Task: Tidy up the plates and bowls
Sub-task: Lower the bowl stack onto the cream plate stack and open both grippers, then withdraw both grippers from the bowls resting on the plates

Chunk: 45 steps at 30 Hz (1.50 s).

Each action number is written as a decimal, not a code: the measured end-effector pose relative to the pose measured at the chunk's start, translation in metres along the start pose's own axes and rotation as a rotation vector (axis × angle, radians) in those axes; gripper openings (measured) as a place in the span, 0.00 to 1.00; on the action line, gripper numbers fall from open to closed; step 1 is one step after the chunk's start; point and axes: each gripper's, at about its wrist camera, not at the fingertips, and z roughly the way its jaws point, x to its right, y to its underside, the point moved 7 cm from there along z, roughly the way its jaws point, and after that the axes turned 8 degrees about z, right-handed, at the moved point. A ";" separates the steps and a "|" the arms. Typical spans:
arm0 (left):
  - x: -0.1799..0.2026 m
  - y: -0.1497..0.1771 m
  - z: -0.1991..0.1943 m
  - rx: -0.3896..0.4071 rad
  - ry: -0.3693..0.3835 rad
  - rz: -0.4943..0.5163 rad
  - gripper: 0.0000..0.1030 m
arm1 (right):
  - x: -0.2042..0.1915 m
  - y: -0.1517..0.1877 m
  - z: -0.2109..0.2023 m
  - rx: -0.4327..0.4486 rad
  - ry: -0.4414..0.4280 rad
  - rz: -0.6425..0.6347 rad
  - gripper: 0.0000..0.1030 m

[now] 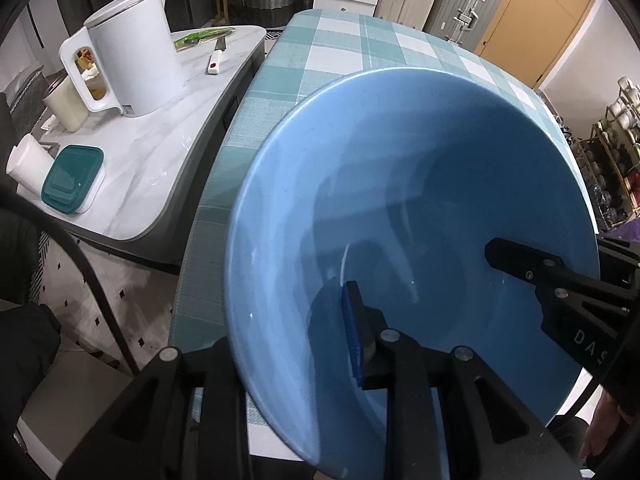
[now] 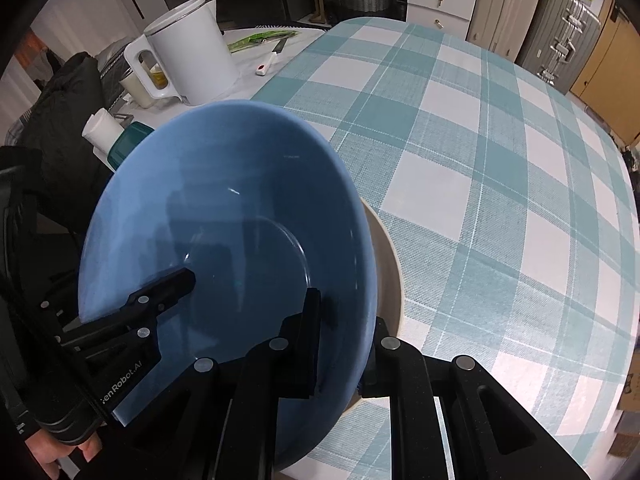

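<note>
We've got the blue bowl (image 2: 224, 216) pinched by its rim on both sides, left gripper (image 1: 296, 344) and right gripper (image 2: 344, 344) clamped on it over the checked table (image 2: 480, 160), so we lower it level onto the beige plate (image 2: 390, 264), easy.

A plain blue bowl (image 2: 224, 216) sits on a tablecloth (image 2: 460, 168) checked in teal and white, with a beige rim of a plate (image 2: 390, 276) showing at the bowl's 3 o'clock edge. Both grippers are black, the left gripper (image 1: 304, 332) carrying a blue pad on its inner finger (image 1: 354, 336), the right gripper (image 2: 344, 344) black throughout. Toward 10 o'clock, a white kettle (image 1: 132, 52) and a dark teal container lid (image 1: 72, 178) rest on a white marbled counter (image 1: 160, 148) edged in grey.
</note>
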 end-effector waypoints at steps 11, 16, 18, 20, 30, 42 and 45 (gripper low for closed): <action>0.003 0.000 0.002 -0.017 0.004 -0.004 0.26 | 0.002 -0.001 -0.001 0.012 -0.017 0.011 0.14; 0.001 -0.002 -0.003 -0.022 -0.014 -0.013 0.29 | 0.007 -0.005 -0.012 0.049 -0.001 0.015 0.15; 0.002 -0.003 -0.008 -0.008 -0.005 -0.011 0.30 | 0.009 -0.007 -0.016 0.058 0.005 0.015 0.16; 0.000 -0.004 -0.013 0.004 -0.011 -0.023 0.33 | 0.010 -0.008 -0.022 0.080 -0.017 0.015 0.17; -0.005 -0.017 -0.053 0.111 -0.040 -0.004 0.45 | 0.012 -0.010 -0.048 0.204 0.077 -0.028 0.28; 0.000 -0.002 -0.118 0.428 -0.068 -0.057 0.65 | 0.015 0.029 -0.120 0.514 -0.011 -0.081 0.72; 0.012 0.013 -0.130 0.520 -0.092 -0.028 0.88 | 0.022 0.050 -0.124 0.547 -0.022 -0.076 0.75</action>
